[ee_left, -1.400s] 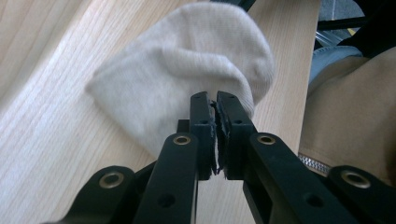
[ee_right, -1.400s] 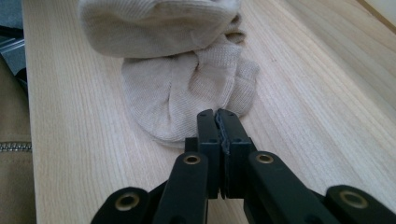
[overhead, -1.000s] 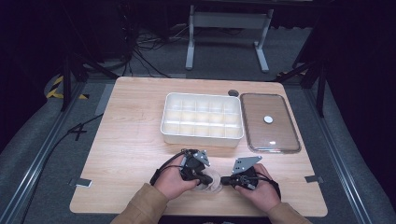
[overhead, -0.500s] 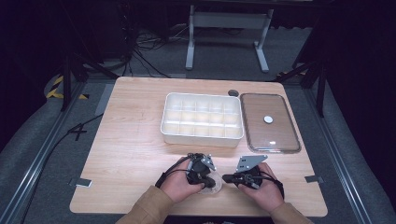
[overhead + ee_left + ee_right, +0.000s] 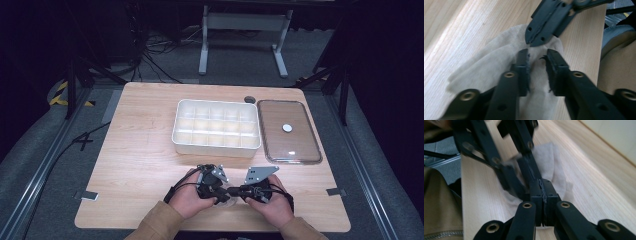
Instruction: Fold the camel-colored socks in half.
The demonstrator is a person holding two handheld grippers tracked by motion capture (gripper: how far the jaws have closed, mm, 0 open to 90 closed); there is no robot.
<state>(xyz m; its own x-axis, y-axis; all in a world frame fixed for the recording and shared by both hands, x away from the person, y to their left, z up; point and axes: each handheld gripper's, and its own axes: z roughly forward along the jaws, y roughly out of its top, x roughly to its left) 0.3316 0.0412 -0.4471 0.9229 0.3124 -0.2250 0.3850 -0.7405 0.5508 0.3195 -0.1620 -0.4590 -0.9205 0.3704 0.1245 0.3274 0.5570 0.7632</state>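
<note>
**Left tool lets go of the cloth**

Against the earlier high views, the left tool [image 5: 537, 72] has just been opening: its jaws now stand apart astride the white cloth [image 5: 486, 67], pads off the fabric. The right tool [image 5: 543, 192] is clamped together on the cloth's edge, so it now carries the grip alone, probably for a regrasp or fold. The cloth lies at 6 o'clock on the worktop [image 5: 140, 150]. Count: one cloth, one compartment tray [image 5: 216, 145] at centre, one lid [image 5: 300, 145] at 3 o'clock, two tools.
</note>
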